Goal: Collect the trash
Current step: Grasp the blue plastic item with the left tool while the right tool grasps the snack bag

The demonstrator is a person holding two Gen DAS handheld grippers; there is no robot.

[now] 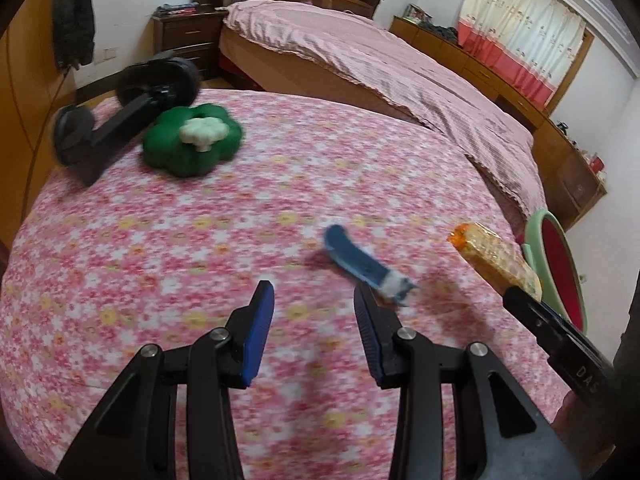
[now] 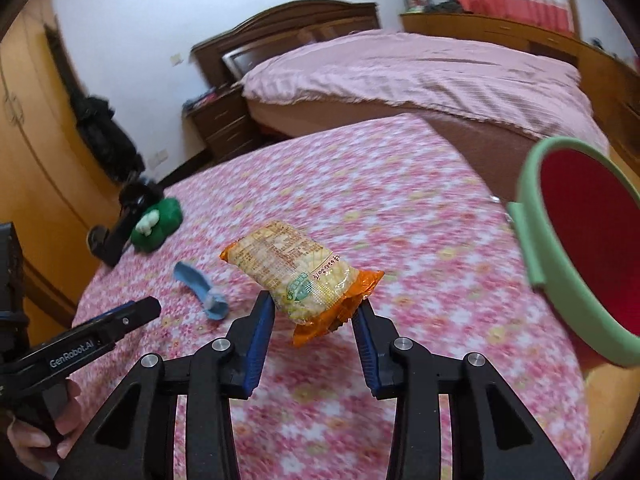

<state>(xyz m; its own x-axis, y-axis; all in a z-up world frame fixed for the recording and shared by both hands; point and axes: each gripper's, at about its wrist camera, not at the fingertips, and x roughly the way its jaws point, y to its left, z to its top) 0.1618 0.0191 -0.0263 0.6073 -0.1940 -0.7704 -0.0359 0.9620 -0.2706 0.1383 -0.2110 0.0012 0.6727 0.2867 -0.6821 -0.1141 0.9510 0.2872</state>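
Note:
An orange and yellow snack packet is pinched by its crimped end in my right gripper, which is shut on it and holds it above the pink floral tablecloth. The left wrist view shows the same packet in the right gripper at the far right. A crumpled blue wrapper lies on the cloth just beyond my left gripper, whose jaws stand apart with nothing between them. A green bin with a red inside sits past the table's right edge, tilted toward the camera.
A green flower-shaped cushion with a white centre and a black two-wheeled object lie at the table's far left. Behind the table stand a bed with a pink striped cover, a nightstand and wooden cabinets.

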